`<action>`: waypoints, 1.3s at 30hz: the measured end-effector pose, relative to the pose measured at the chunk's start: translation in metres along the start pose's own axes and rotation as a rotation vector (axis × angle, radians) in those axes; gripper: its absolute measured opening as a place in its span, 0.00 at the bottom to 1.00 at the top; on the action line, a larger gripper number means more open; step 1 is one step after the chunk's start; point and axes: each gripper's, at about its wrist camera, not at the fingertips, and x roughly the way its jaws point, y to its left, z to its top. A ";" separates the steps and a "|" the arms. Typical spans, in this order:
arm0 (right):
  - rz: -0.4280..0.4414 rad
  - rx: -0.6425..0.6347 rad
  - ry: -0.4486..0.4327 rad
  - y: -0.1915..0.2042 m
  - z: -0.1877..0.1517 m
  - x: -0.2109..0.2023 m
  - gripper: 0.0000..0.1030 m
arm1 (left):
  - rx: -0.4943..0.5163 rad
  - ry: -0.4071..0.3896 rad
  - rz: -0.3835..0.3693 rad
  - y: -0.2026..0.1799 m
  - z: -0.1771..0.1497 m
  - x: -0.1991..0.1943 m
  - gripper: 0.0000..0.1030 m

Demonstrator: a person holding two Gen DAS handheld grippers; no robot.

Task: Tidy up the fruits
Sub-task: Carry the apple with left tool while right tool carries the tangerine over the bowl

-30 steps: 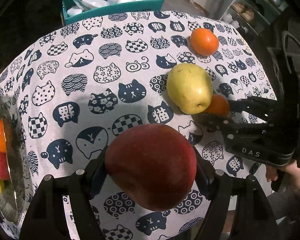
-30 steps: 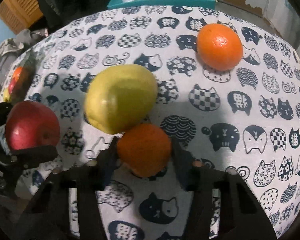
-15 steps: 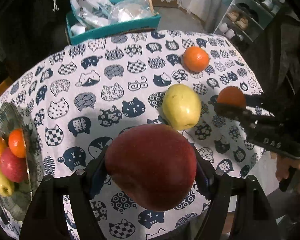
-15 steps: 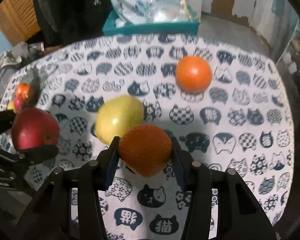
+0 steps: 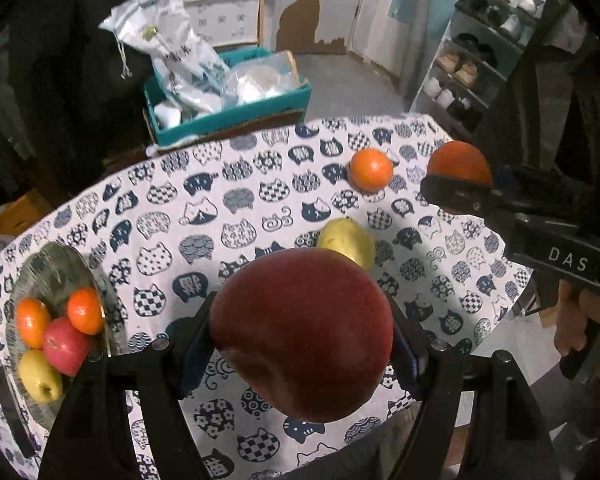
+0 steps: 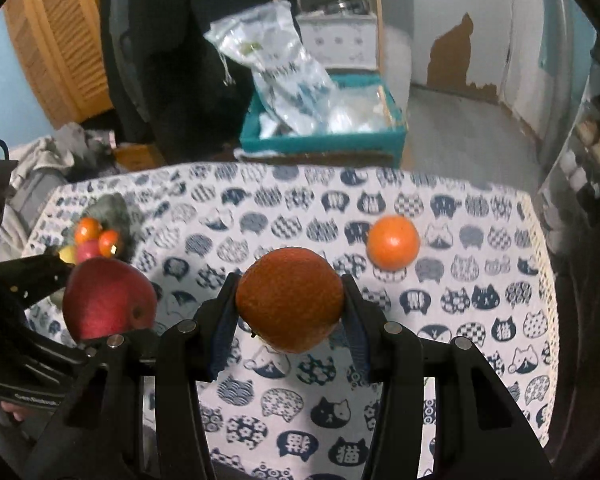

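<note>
Gripping a red apple (image 5: 302,334), the left gripper (image 5: 300,344) hangs above the cat-print tablecloth (image 5: 228,200); only its view shows the yellow pear (image 5: 346,242). Right gripper (image 6: 288,312) clamps an orange (image 6: 290,298). Teal box (image 6: 324,140) behind.

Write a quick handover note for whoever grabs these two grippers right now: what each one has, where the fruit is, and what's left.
Left gripper: shut on the red apple, held above the table.
Right gripper: shut on the dark orange, also lifted.
Done: the glass bowl at the table's left holds two oranges, a red apple and a yellow fruit.
On the cat-print tablecloth: one bright orange and the yellow pear.
Left: likely bowl both held fruits, then those two.
</note>
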 end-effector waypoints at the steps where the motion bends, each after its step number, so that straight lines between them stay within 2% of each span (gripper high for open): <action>1: 0.002 -0.003 -0.009 0.002 0.002 -0.003 0.46 | -0.003 -0.007 -0.002 0.000 0.001 -0.004 0.75; 18: 0.047 -0.036 -0.112 0.032 0.034 -0.038 0.46 | 0.001 -0.153 0.019 0.014 0.012 -0.060 0.75; 30: 0.092 -0.070 -0.149 0.060 0.052 -0.044 0.46 | -0.044 -0.191 0.030 0.039 0.007 -0.079 0.75; 39: 0.116 -0.098 -0.140 0.087 0.062 -0.034 0.46 | -0.098 -0.208 0.050 0.067 -0.003 -0.090 0.75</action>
